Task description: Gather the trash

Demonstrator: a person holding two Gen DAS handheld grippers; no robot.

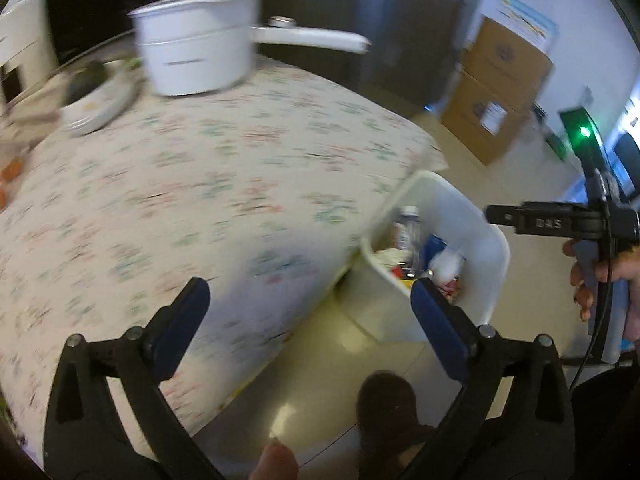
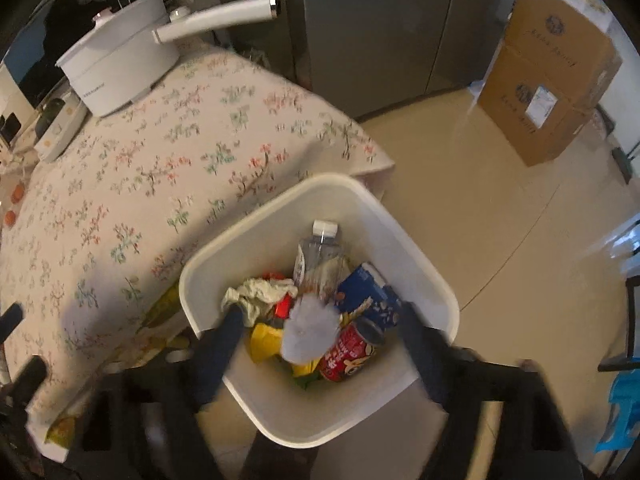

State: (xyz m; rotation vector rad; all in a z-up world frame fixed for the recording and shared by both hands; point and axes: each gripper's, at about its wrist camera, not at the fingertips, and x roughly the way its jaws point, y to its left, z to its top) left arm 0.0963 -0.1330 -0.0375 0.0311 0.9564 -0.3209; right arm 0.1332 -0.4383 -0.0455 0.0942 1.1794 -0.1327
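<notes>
A white trash bin (image 2: 400, 208) stands on the floor against the table's corner. Inside it lie a clear bottle (image 2: 318, 252), a blue carton (image 2: 368, 296), a red can (image 2: 352, 354), a yellow wrapper (image 2: 266, 340) and crumpled paper (image 2: 256, 294). My right gripper (image 2: 320, 316) is open right above the bin. A blurred white wad (image 2: 310, 332) is between its fingers, and neither finger touches it. My left gripper (image 1: 310, 292) is open and empty over the table edge, left of the bin (image 1: 460, 208).
A floral tablecloth (image 1: 200, 184) covers the table. At its far end sit a white pot with a long handle (image 1: 196, 60) and a plate (image 1: 100, 108). Cardboard boxes (image 2: 548, 80) are stacked on the floor at the back right. A person's foot (image 1: 386, 404) is below the left gripper.
</notes>
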